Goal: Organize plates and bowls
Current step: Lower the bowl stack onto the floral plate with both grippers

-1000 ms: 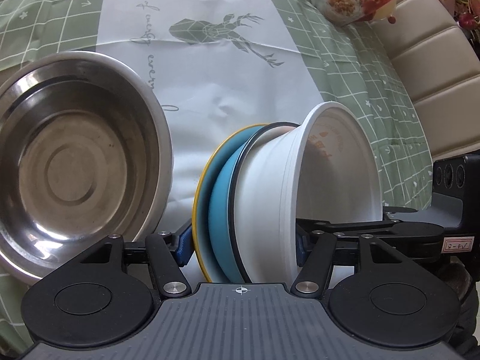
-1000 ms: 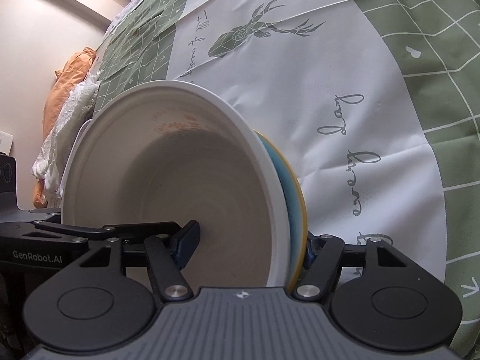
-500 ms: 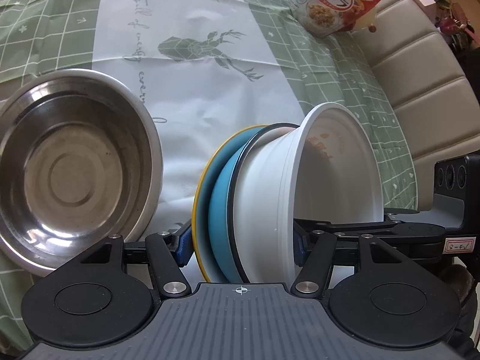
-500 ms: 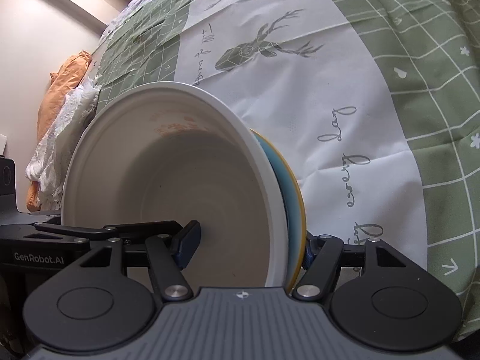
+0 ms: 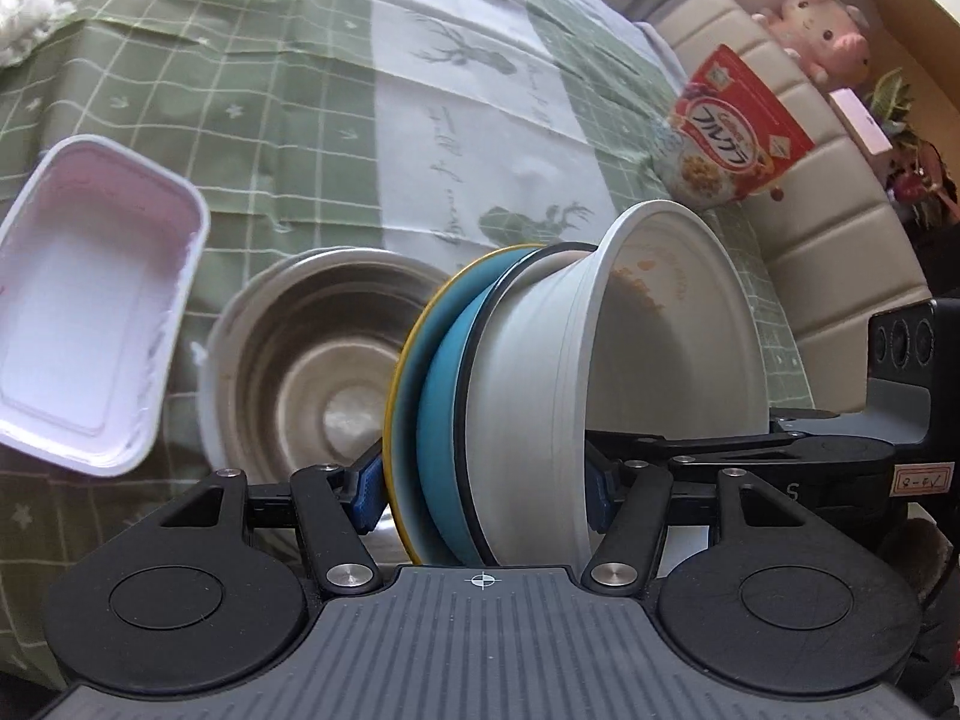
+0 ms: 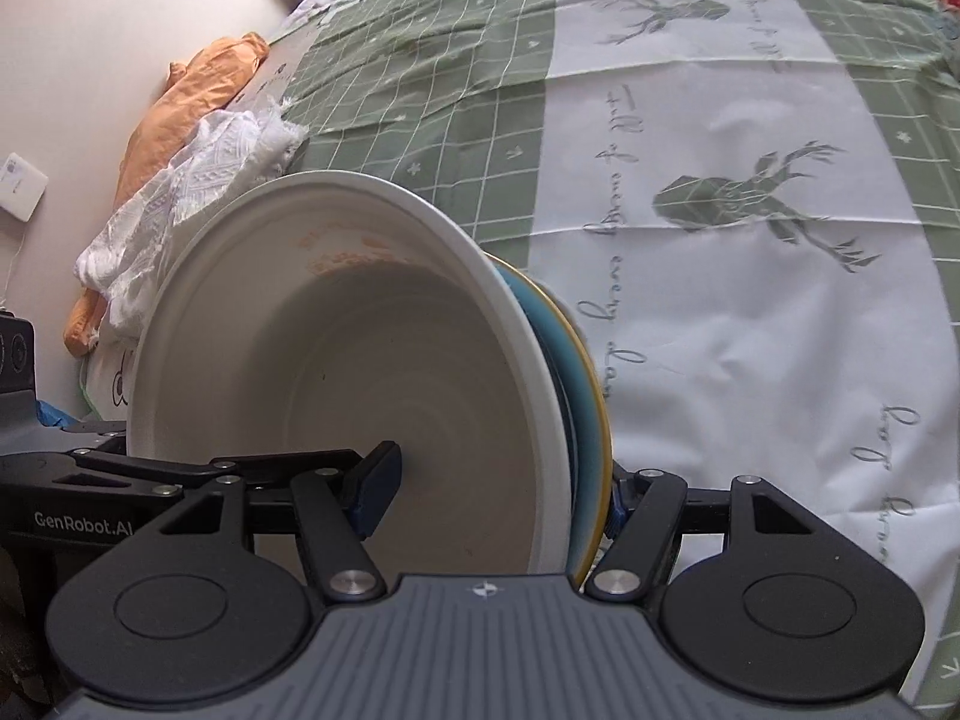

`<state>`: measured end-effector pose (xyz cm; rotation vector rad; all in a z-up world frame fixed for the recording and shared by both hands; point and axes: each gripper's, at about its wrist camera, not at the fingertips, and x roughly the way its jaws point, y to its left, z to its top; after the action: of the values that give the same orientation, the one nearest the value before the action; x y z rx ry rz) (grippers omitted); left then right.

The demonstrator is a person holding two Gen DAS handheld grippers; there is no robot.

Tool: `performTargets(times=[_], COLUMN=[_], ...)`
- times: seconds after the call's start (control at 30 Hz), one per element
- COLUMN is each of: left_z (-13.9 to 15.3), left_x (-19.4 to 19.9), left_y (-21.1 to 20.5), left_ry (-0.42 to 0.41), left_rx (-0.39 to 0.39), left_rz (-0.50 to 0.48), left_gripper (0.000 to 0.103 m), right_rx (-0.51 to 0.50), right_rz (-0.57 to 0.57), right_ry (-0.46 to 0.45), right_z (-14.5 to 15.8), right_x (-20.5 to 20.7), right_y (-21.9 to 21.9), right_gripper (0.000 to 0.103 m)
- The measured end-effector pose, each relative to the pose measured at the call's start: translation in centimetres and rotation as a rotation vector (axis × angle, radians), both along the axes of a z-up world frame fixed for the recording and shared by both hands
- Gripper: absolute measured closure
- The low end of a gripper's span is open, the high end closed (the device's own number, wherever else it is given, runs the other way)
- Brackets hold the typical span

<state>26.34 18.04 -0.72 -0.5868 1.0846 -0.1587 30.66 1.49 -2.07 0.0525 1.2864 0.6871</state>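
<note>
Stack of dishes [image 5: 516, 396] sits clamped between both my grippers: a white bowl [image 6: 336, 372] nested on a blue plate [image 5: 441, 396] with a yellow rim. My left gripper [image 5: 483, 483] pinches the stack across its thickness, and my right gripper [image 6: 498, 489] does likewise from the opposite side (1 pad inside the bowl). Below on the green tablecloth [image 5: 180, 78] lie a steel bowl [image 5: 312, 372] and a white tray [image 5: 90, 312].
</note>
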Motion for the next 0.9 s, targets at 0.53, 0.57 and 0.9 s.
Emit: performTargets(times=[0.53,0.57,0.9], left_z=[-5.9,-6.0,-6.0], left_x=[-1.8,-2.0,-2.9], left_y=[5.0,5.0,4.1], left_ry=[-0.113,-0.12,-0.161], left_rx=[-0.05,-0.048,0.023], left_rz=[0.118,0.128,0.141], left_gripper=[0.044,0.046,0.05], right_rx=[-0.157,-0.153,-0.158], right_rz=[0.006,-0.002,0.009], right_ry=[0.05,0.049,0.014], right_z=[-3.5,-3.4,-3.3], right_x=[1.4,1.5,1.5], right_y=[5.1,5.1,5.7], right_gripper=[0.033,0.033,0.035])
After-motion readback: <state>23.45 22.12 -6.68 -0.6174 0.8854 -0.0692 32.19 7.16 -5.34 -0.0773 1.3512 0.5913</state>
